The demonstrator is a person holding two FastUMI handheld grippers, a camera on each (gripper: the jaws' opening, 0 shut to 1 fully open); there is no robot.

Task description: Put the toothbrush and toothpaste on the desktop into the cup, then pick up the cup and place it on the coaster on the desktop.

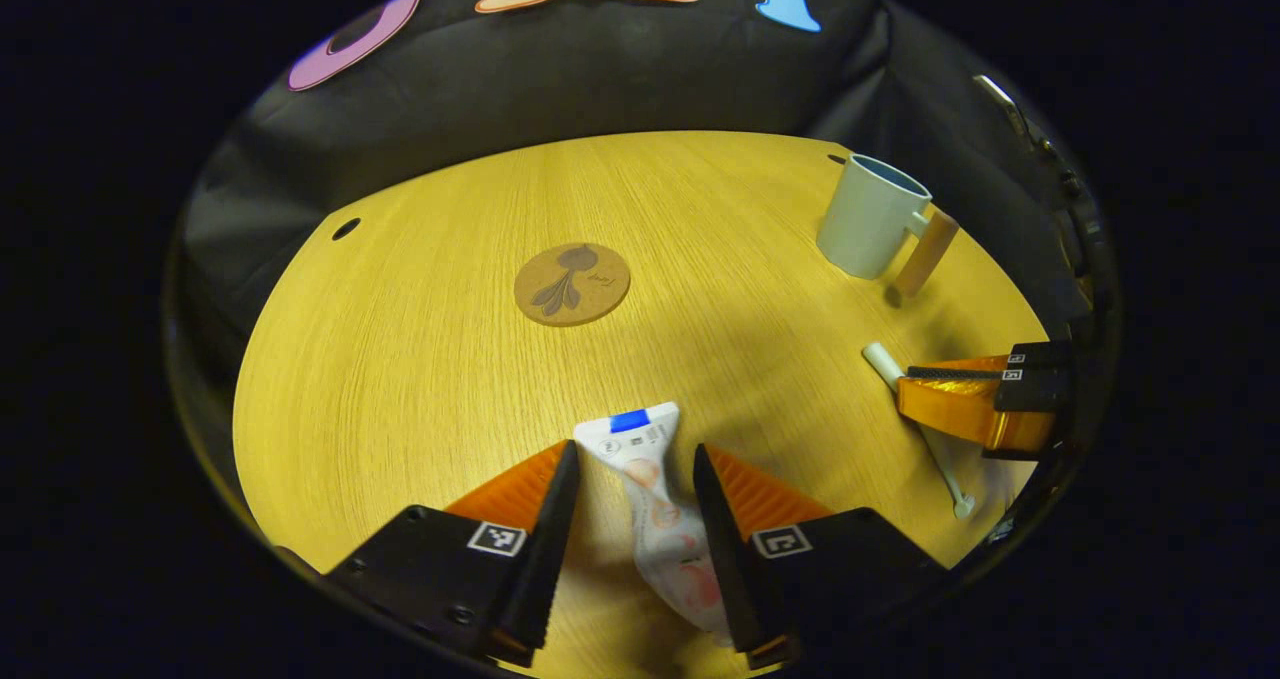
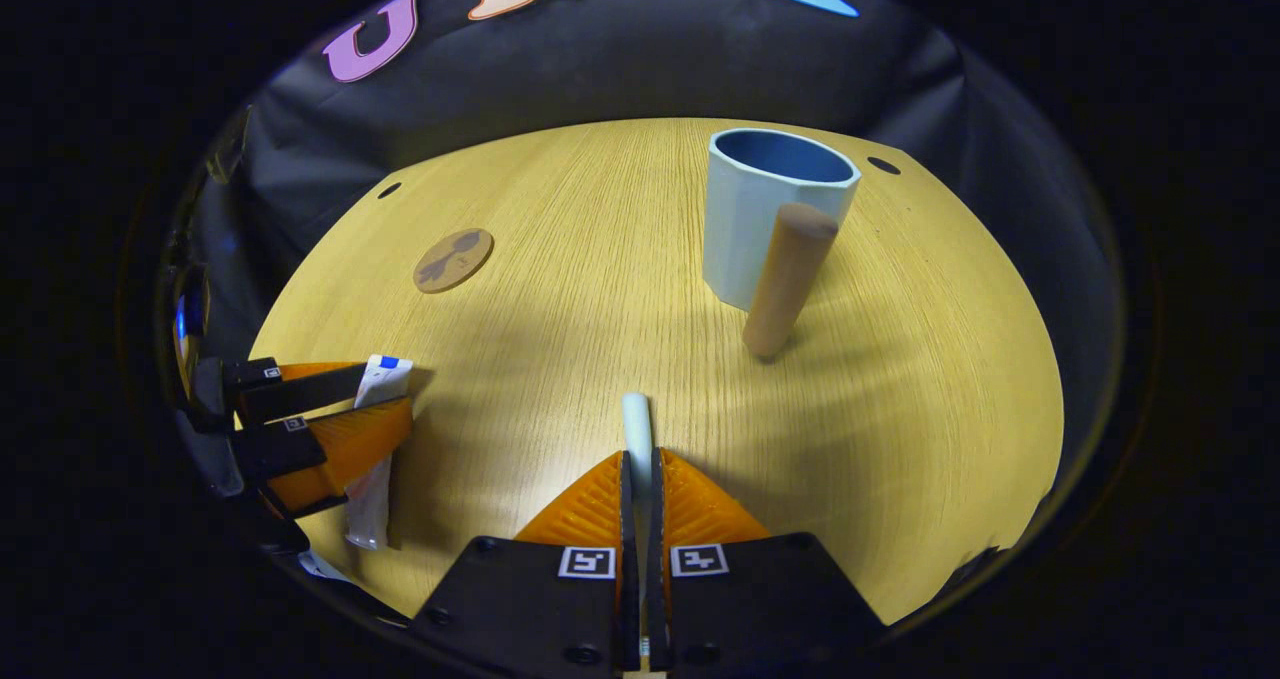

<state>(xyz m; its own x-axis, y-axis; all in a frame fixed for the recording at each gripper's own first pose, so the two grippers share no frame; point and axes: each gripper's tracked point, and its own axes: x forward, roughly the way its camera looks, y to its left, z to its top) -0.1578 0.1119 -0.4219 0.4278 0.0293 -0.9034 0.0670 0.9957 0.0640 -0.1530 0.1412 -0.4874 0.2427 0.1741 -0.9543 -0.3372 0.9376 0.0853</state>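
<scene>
Right hand-held gripper [image 2: 638, 479] clamps the slim white toothbrush [image 2: 636, 424]; left hand-held gripper [image 1: 628, 489] straddles, jaws apart, the white printed toothpaste tube [image 1: 650, 489]. Next judged: close, carry both to the pale wooden-handled cup [image 2: 770, 209].

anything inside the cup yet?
The cup looks empty as far as its blue inside shows; its bottom is hidden. The right gripper is shut on the toothbrush.

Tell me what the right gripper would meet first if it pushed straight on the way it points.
The right gripper, shut on the toothbrush, points across bare desktop. The way looks free; the cup stands off to the right, though depth is unclear.
</scene>
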